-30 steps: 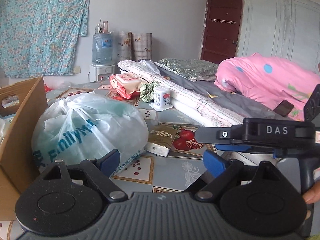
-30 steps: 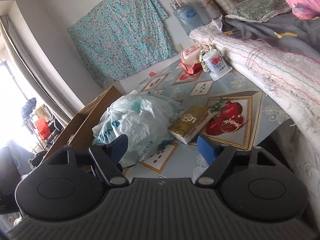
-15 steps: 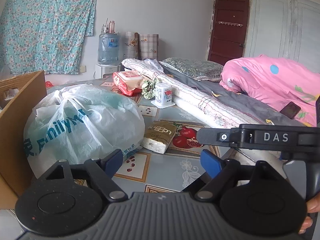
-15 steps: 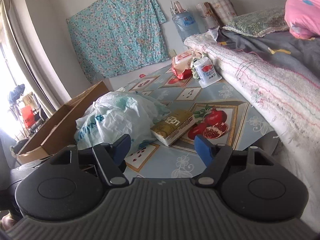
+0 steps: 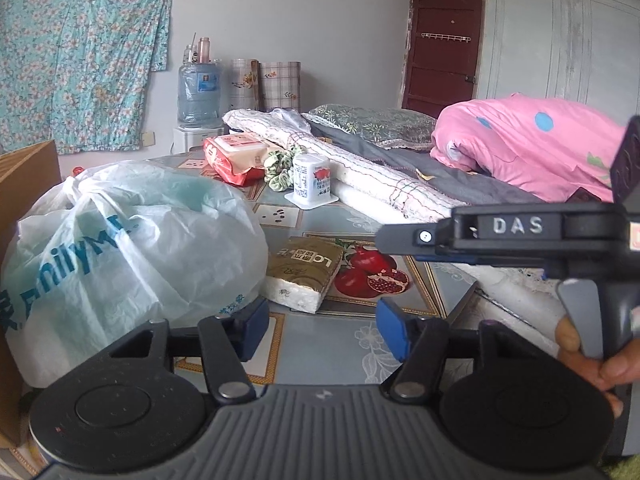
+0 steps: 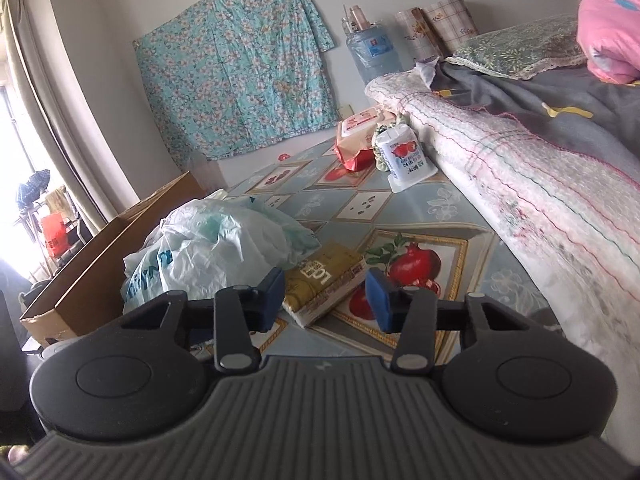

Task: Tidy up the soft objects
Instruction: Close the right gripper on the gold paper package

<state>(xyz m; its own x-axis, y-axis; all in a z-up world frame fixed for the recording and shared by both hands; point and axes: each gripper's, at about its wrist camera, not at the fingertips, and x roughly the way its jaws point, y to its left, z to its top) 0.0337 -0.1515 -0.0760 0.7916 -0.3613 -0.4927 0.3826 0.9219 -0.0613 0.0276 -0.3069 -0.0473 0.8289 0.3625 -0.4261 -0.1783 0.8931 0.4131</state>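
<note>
A bulging white plastic bag [image 5: 132, 248] sits on the patterned table [image 5: 320, 340], against a cardboard box [image 5: 24, 172]. A gold tissue pack [image 5: 304, 272] lies to its right. My left gripper [image 5: 324, 330] hovers low in front of both. Its jaws are closing with nothing between them, and the left pad is near the bag's lower edge. My right gripper [image 6: 325, 300] points at the gold tissue pack [image 6: 324, 284] from above the table. Its jaws are closing too, with no pad touching the pack. A hand [image 5: 600, 360] holds its handle at the right of the left wrist view.
Farther back stand a red wipes pack [image 5: 236, 152], a green scrunchie [image 5: 280, 170] and a white tissue canister [image 5: 312, 180]. A rolled mattress [image 6: 520, 168] and a pink quilt [image 5: 520, 148] border the table's right side. The cardboard box [image 6: 100, 264] is open at the left.
Both grippers' jaws have narrowed clearly. Both views have moved closer to the bag and tissue pack, and the right wrist view has rolled more level.
</note>
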